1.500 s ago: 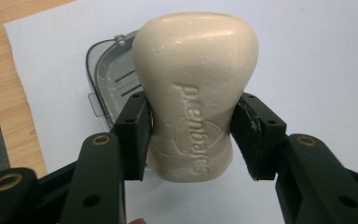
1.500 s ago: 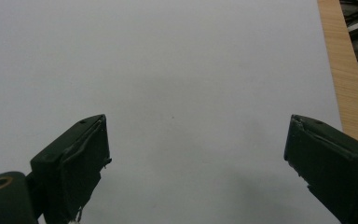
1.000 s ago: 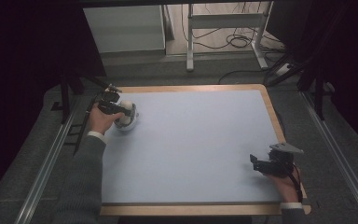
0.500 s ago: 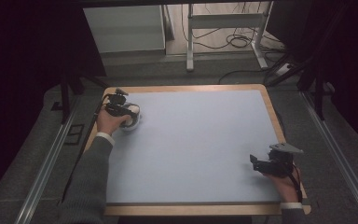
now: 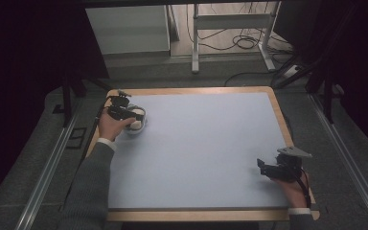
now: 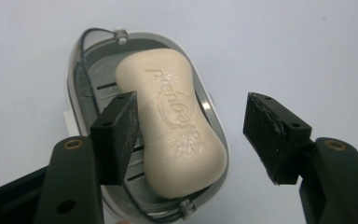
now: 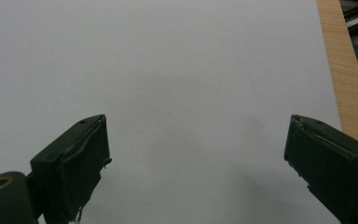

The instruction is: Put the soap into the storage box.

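Reaching for the soap bar (image 6: 175, 135) in its grey dish (image 6: 86, 60) at the table's far left, the left gripper (image 6: 191, 135) spreads astride it; squeezing seems next, while the right gripper (image 7: 196, 163) rests agape

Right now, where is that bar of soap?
The soap lies in a grey soap dish at the table's far left corner, under the open left gripper.
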